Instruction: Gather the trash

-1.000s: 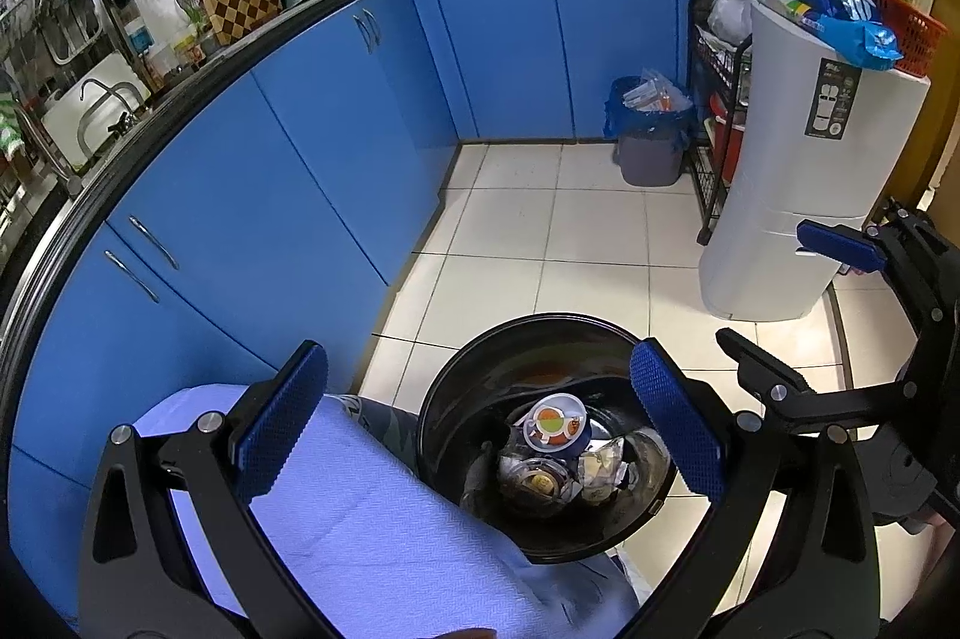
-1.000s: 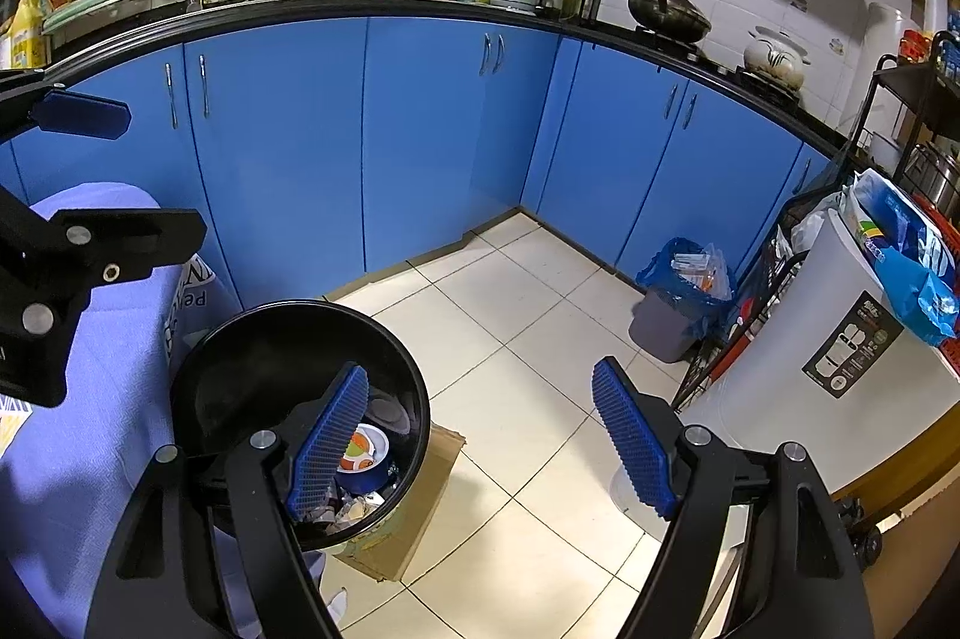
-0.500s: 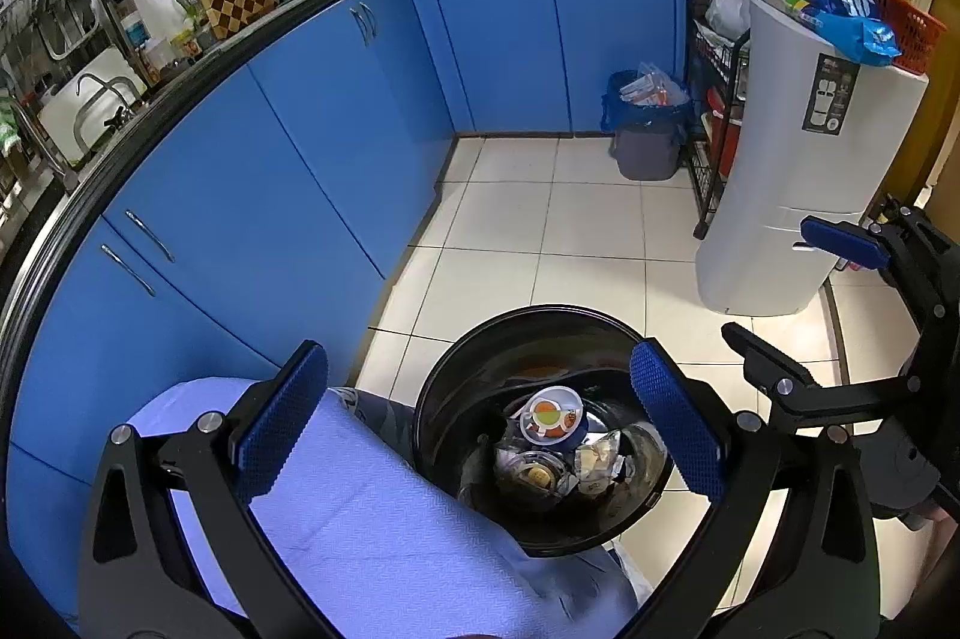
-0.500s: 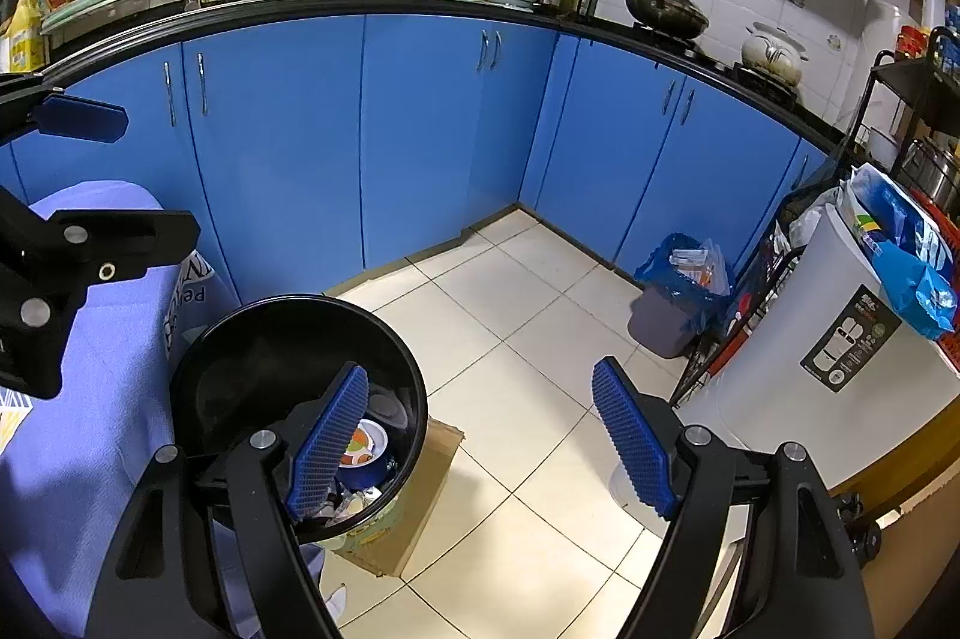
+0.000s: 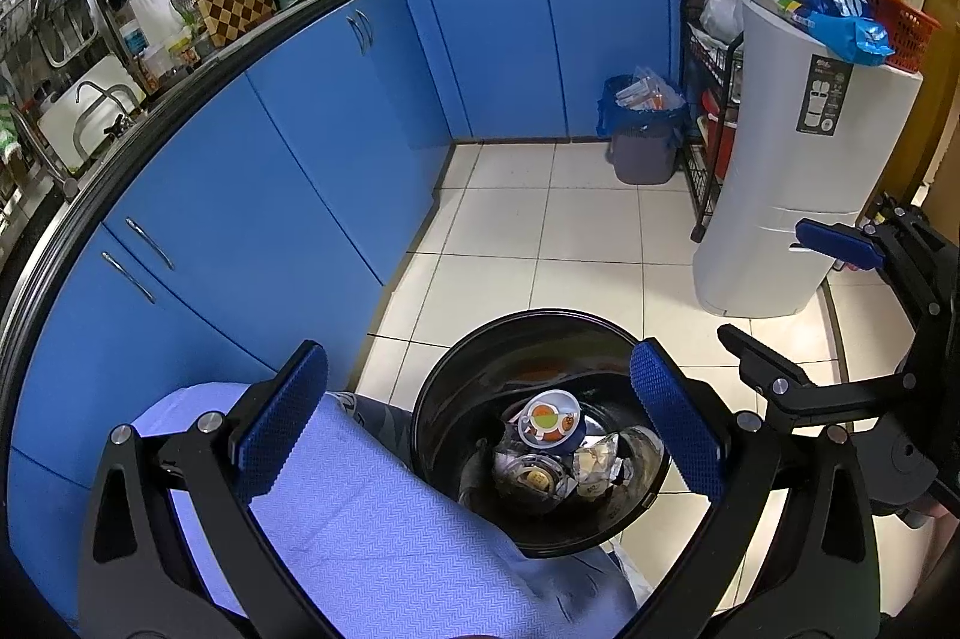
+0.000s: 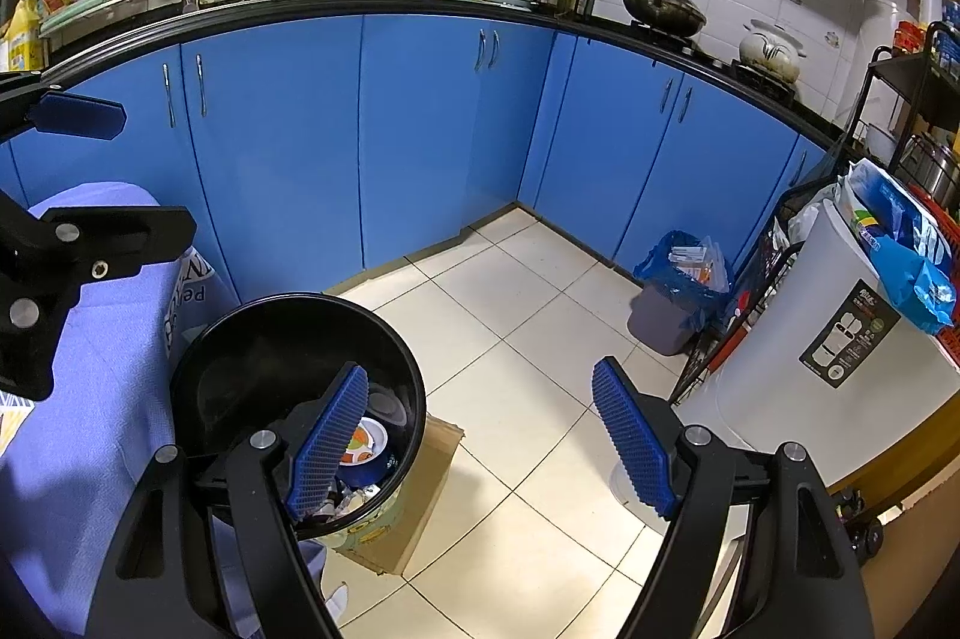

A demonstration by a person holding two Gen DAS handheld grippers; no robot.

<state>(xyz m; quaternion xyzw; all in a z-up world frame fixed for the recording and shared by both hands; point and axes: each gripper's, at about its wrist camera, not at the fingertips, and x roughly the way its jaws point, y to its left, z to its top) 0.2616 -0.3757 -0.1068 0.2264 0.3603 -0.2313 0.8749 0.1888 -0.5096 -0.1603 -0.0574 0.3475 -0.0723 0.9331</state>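
A round black bin (image 5: 456, 381) (image 6: 240, 333) stands beside a lilac cloth-covered surface (image 5: 372, 525) (image 6: 84, 399). At its bottom lie several pieces of trash: a blue cup with a white and orange lid (image 5: 549, 420) (image 6: 366, 447) and crumpled clear wrappers (image 5: 534, 471). My left gripper (image 5: 480, 423) hangs open above the cloth's edge and the bin, nothing between its blue pads. My right gripper (image 6: 480, 441) is open too, its left pad over the bin's rim and its right pad over the floor; it also shows at the right edge of the left wrist view (image 5: 774, 303).
Blue cabinets (image 6: 420, 129) curve around a white tiled floor (image 6: 510, 339). A grey bin with a blue liner (image 5: 645, 129) (image 6: 675, 303) stands in the corner beside a black rack and a white appliance (image 5: 798, 171) (image 6: 840, 357). A flat cardboard box (image 6: 420, 495) lies under the black bin.
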